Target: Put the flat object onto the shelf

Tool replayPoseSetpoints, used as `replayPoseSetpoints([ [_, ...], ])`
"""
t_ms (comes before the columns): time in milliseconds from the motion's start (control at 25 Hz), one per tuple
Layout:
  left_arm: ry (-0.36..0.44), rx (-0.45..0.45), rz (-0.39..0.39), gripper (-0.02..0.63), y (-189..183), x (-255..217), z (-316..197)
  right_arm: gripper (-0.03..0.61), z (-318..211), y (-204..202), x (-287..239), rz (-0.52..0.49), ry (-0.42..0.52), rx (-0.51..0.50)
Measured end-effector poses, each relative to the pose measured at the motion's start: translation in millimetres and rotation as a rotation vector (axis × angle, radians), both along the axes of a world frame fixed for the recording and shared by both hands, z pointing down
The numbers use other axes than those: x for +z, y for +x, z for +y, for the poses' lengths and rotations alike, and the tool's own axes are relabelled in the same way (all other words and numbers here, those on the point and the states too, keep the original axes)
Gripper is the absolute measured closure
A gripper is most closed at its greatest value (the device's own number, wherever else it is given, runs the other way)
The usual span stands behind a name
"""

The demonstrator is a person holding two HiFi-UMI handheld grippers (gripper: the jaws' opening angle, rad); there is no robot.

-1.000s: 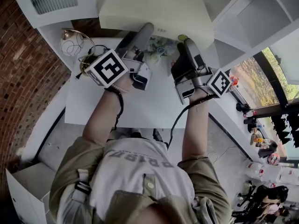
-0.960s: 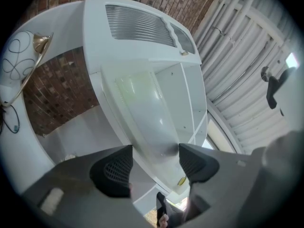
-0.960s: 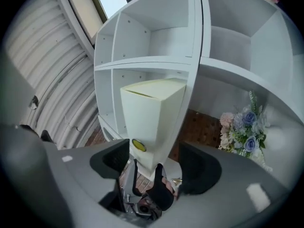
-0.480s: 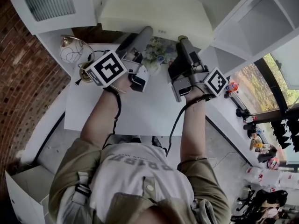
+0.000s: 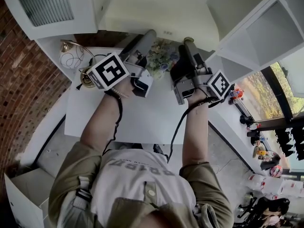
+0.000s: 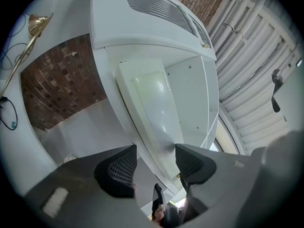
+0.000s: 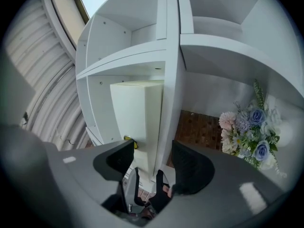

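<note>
The white shelf [image 7: 126, 63] already takes most of the cream flat object [image 5: 161, 11], which sits in a compartment beside a divider [image 7: 170, 80]. Its near edge lies between the jaws of the left claw [image 6: 156, 163] and right claw [image 7: 152, 161], both half-wide, just now closing, not yet pinching. Placing seems nearly finished; the next move is probably to grip it and slide it deeper.

A brick wall [image 5: 28, 80] lines the left; a white tabletop [image 5: 137, 122] stands over grey floor [image 5: 61, 141]; windows [image 5: 287, 96] brighten the right.
</note>
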State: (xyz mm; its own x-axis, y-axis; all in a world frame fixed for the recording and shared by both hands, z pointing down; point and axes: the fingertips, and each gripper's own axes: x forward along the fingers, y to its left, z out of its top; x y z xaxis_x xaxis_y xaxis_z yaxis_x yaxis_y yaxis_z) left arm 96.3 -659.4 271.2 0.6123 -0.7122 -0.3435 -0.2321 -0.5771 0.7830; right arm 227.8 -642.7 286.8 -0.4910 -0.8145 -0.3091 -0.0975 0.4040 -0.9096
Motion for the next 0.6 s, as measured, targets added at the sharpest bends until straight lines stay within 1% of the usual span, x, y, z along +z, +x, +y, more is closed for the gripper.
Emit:
replayPoseSetpoints([
  [160, -0.029, -0.003, 0.013, 0.378, -1.1, 3.4, -1.4, 0.327, -6.0, 2.8, 1.0, -0.011, -0.012, 0.001],
  [360, -0.058, -0.019, 0.011, 0.424, -3.1, 9.2, -3.6, 0.341, -12.3, 5.5, 1.9, -0.024, -0.03, 0.008],
  [440, -0.07, -0.029, 0.01, 0.451, -4.3, 11.2, -5.1, 0.341, -15.7, 6.4, 2.3, -0.03, -0.047, 0.016],
  [600, -0.07, -0.034, -0.001, 0.457, -4.5, 11.8, -5.4, 0.339, -21.7, 8.6, 4.2, -0.058, -0.077, 0.03],
])
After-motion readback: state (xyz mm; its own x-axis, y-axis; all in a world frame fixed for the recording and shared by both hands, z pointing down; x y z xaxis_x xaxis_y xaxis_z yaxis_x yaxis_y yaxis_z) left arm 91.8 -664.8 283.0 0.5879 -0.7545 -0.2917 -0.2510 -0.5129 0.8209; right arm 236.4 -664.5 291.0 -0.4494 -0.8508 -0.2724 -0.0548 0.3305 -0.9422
